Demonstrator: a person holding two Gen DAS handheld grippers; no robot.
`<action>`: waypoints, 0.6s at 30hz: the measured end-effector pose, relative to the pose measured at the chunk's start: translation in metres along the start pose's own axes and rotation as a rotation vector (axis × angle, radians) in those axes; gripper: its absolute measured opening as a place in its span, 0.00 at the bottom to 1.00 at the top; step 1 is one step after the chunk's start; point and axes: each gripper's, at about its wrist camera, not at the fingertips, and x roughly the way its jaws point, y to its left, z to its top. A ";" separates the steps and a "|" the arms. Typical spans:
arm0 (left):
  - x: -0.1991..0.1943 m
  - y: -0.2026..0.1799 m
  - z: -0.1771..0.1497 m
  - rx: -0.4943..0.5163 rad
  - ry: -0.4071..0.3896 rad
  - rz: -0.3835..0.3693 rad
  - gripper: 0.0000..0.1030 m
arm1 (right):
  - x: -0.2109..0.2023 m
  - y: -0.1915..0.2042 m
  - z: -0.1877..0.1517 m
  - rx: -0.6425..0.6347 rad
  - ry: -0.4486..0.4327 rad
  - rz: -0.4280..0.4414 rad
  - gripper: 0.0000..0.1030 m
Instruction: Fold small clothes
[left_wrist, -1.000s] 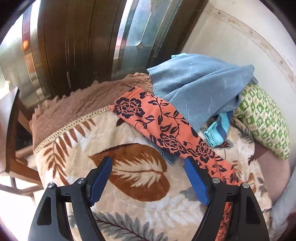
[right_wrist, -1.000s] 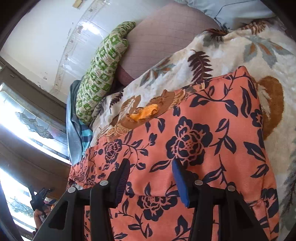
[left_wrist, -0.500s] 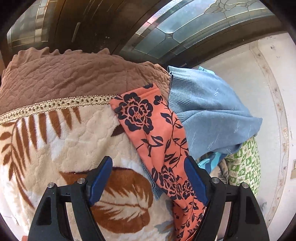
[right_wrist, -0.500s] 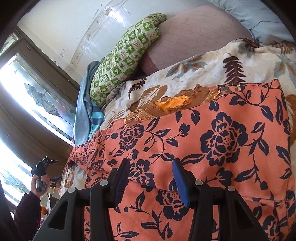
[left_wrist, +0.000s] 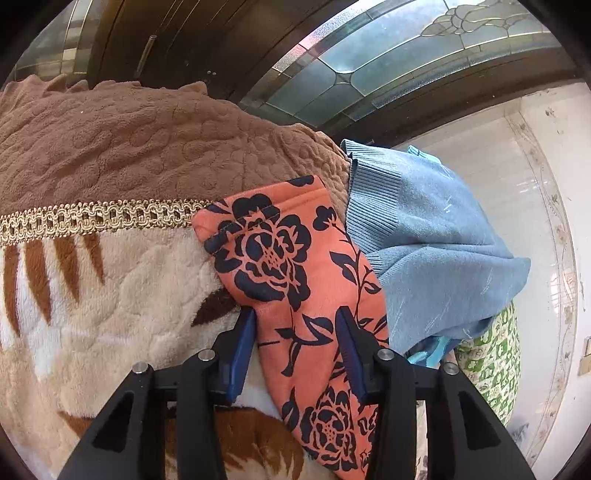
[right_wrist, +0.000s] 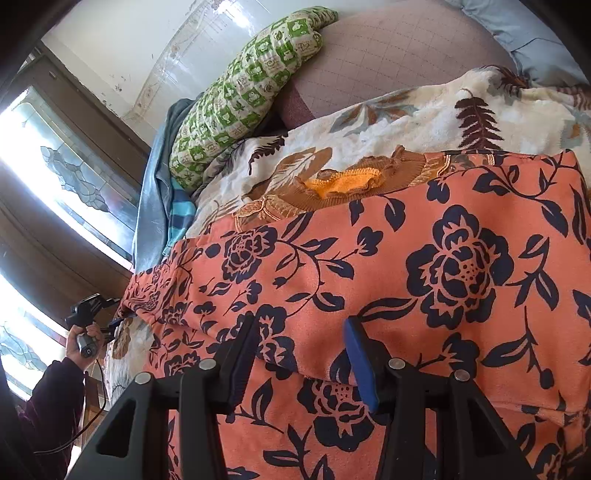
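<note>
An orange garment with dark navy flowers (left_wrist: 295, 280) lies spread on a leaf-print blanket (left_wrist: 92, 302). In the left wrist view its narrow hemmed end points up and left. My left gripper (left_wrist: 295, 332) is half closed, its blue pads on either side of this strip, with a gap still showing. In the right wrist view the wide part of the garment (right_wrist: 424, 280) fills the frame. My right gripper (right_wrist: 301, 339) is part open over a raised fold of it, pads apart. The left gripper (right_wrist: 92, 314) shows small at the far left there.
A light blue knit sweater (left_wrist: 424, 236) lies beside the orange strip on its right. A green patterned pillow (right_wrist: 243, 96) leans at the wall. A small orange-brown knit piece (right_wrist: 343, 184) lies beyond the garment. The brown blanket border (left_wrist: 147, 147) drops off before a stained-glass door (left_wrist: 406, 44).
My left gripper moved forward onto the narrow end of the orange garment and its jaws narrowed around it. My right gripper stayed over the fold and its view shifted slightly.
</note>
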 end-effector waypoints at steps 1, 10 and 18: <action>0.000 0.000 0.000 -0.005 -0.002 0.002 0.43 | 0.001 0.000 0.000 0.000 0.002 -0.002 0.50; -0.011 0.010 -0.010 -0.064 0.021 -0.008 0.45 | 0.003 -0.001 0.000 -0.001 0.003 -0.011 0.50; 0.006 0.000 0.001 -0.027 -0.031 0.024 0.14 | 0.002 -0.003 0.001 -0.003 -0.005 -0.016 0.50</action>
